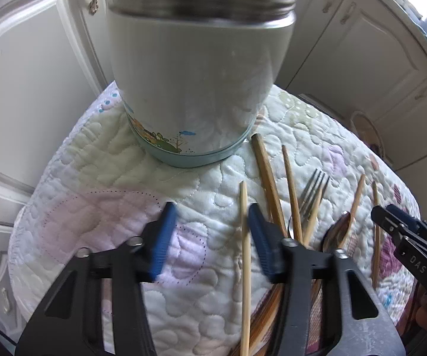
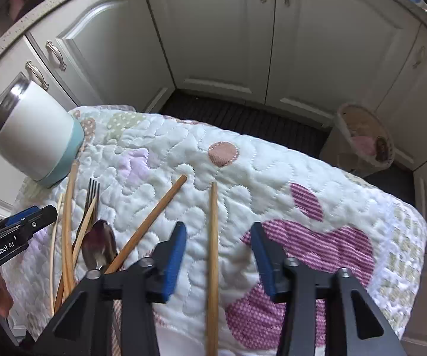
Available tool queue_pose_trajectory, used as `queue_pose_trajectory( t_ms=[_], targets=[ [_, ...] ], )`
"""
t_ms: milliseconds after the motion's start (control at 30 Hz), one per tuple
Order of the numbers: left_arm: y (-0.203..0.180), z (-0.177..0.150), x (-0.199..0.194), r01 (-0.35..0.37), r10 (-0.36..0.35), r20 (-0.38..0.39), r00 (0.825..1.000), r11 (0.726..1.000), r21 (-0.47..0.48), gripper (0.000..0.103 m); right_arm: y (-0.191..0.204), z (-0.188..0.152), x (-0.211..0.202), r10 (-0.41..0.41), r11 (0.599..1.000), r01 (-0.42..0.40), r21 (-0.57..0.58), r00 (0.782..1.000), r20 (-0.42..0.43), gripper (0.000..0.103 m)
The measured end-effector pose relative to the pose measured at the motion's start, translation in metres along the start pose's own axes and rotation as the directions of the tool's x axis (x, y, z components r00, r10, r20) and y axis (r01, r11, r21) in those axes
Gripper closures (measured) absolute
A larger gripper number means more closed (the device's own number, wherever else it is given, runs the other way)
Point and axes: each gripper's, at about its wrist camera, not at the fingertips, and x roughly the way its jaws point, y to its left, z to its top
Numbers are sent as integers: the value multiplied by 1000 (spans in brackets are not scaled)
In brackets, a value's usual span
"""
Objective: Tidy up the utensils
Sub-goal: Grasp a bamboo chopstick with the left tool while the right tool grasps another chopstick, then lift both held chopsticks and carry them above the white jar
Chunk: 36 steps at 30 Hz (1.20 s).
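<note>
A white steel-rimmed jar [image 1: 195, 83] with a pale blue base stands on a quilted cloth [image 1: 100, 178]; it also shows at the left of the right wrist view [image 2: 35, 130]. Several wooden chopsticks [image 1: 268, 184], a fork [image 1: 314, 190] and a spoon [image 1: 336, 234] lie scattered to its right. My left gripper [image 1: 210, 240] is open and empty, just in front of the jar, with one thin chopstick [image 1: 245, 252] between its fingers. My right gripper [image 2: 218, 264] is open and empty above a chopstick [image 2: 213, 252]. The fork [image 2: 90, 204] and spoon [image 2: 99, 244] lie to its left.
The quilted cloth [image 2: 272, 178] covers a small table with edges close on all sides. White kitchen cabinets [image 2: 219, 29] stand behind it, with a dark floor mat [image 2: 243, 115] below. A slipper [image 2: 364, 136] lies on the floor at the right.
</note>
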Motion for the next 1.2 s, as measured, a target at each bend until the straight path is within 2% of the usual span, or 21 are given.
queue_pose_trajectory(
  t_ms=[33, 67, 100, 133, 200, 300, 400, 500, 533, 600, 633, 767, 867, 900, 933, 1067, 1200],
  targets=[
    [0, 0, 3, 3, -3, 9, 1000, 1000, -10, 63, 0, 3, 5, 4, 1000, -4, 3, 1000, -11, 71],
    [0, 0, 3, 2, -1, 23, 1000, 1000, -12, 70, 0, 4, 7, 2, 1000, -2, 4, 1000, -12, 76],
    [-1, 0, 4, 0, 1, 32, 999, 1000, -10, 85, 0, 5, 7, -5, 1000, 5, 0, 1000, 4, 80],
    [-2, 0, 6, 3, -3, 27, 1000, 1000, 0, 92, 1, 6, 7, -6, 1000, 6, -7, 1000, 10, 88],
    [2, -2, 5, 30, -30, 28, 999, 1000, 9, 98, -1, 6, 5, -2, 1000, 2, -7, 1000, 16, 98],
    [7, -7, -6, 81, -82, 39, 996, 996, 33, 100, -9, -1, -15, 31, 999, -31, 11, 998, 62, 98],
    [10, -9, -12, 101, -104, 45, 994, 994, 52, 100, -16, -9, -36, 63, 997, -66, 28, 994, 93, 98],
    [11, -4, -12, 107, -110, 42, 993, 993, 55, 99, -17, -18, -45, 57, 998, -59, 19, 993, 106, 98],
    [12, -1, -11, 102, -104, 44, 994, 993, 53, 97, -17, -22, -47, 59, 998, -61, 21, 992, 108, 98],
    [8, 0, -7, 95, -97, 29, 995, 994, 59, 82, -17, -26, -48, 65, 997, -68, 26, 992, 108, 98],
    [-1, -2, -12, 86, -87, 22, 996, 994, 64, 81, -17, -27, -48, 66, 997, -69, 26, 992, 107, 98],
    [-22, -1, 5, 23, -23, -2, 1000, 994, 105, 81, -16, -29, -46, 75, 997, -77, 15, 992, 100, 98],
    [-30, -1, 12, 15, -17, 8, 1000, 993, 116, 82, -17, -31, -48, 83, 996, -86, 20, 991, 105, 98],
    [-31, 0, 13, 23, -24, 6, 1000, 992, 125, 91, -18, -31, -50, 89, 996, -92, 23, 990, 109, 98],
    [-33, 1, 14, 46, -47, 1, 999, 989, 139, 97, -19, -31, -52, 94, 995, -98, 25, 989, 113, 98],
    [-35, -1, -1, 140, -142, -3, 990, 978, 155, 98, -14, -33, -71, 110, 994, -113, 11, 983, 144, 98],
    [-26, 0, -38, 256, -262, 15, 965, 953, 163, 99, -1, -40, -102, 125, 992, -120, -39, 973, 196, 98]
  ],
)
